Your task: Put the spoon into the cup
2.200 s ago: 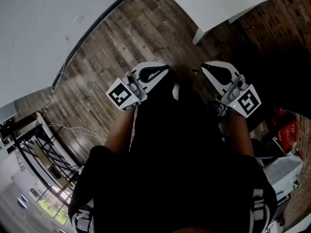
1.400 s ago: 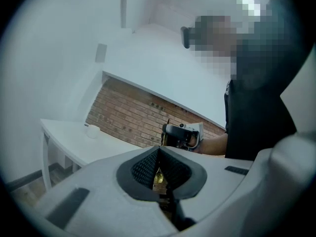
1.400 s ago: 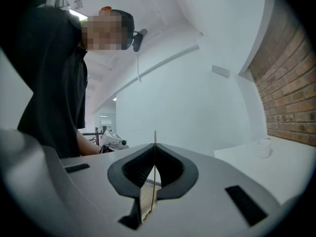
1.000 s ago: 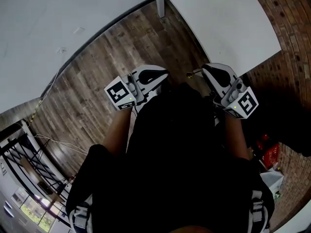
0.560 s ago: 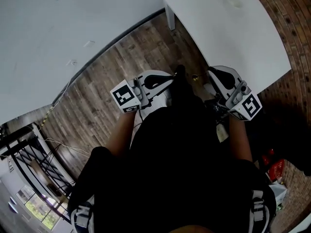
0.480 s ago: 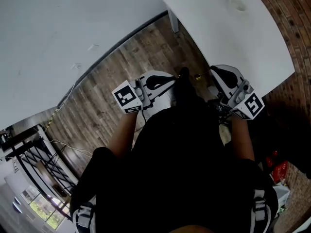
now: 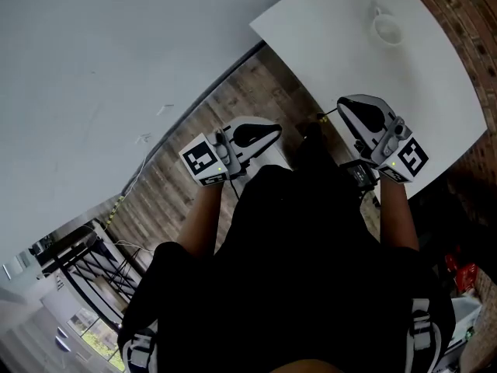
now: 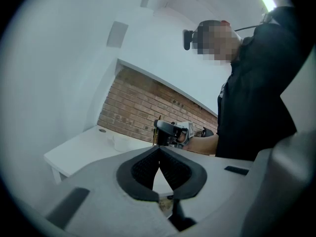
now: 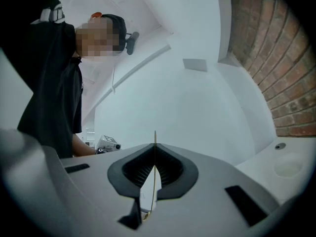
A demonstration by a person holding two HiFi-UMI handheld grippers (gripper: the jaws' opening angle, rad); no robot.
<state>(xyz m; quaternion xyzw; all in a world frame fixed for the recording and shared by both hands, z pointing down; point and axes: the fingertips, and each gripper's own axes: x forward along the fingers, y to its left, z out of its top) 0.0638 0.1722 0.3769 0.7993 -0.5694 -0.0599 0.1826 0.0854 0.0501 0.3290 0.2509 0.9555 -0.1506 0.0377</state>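
1. R gripper (image 7: 347, 107): jaws clamped tight on the thin gold-coloured metal spoon (image 9: 154, 172). In the right gripper view its slim handle runs up btwn the pads & pokes out past the tips. So pickup = done, we reckon.
2. L gripper (image 7: 264, 133): jaws pressed together, nothing btwn them. It's held beside the R one, in front of the person's dark shirt (image 7: 295, 270).
3. The small white handled cup (image 7: 386, 28) stands upright on the white rectangular table (image 7: 326, 45), toward its far side, well apart from both grippers. We can't make out its inside.
4. A small dark round thing (image 9: 280, 146) lies on the table beyond the cup; we can't tell what it is.
5. Both grippers are near the table's near edge, above the wood-plank floor (image 7: 260, 92), not yet out over the cup.
6. Left to do, in our view: carry the spoon across to above the cup, tip 1 end down, lower it in & let go. We'd call it approx halfway at best.
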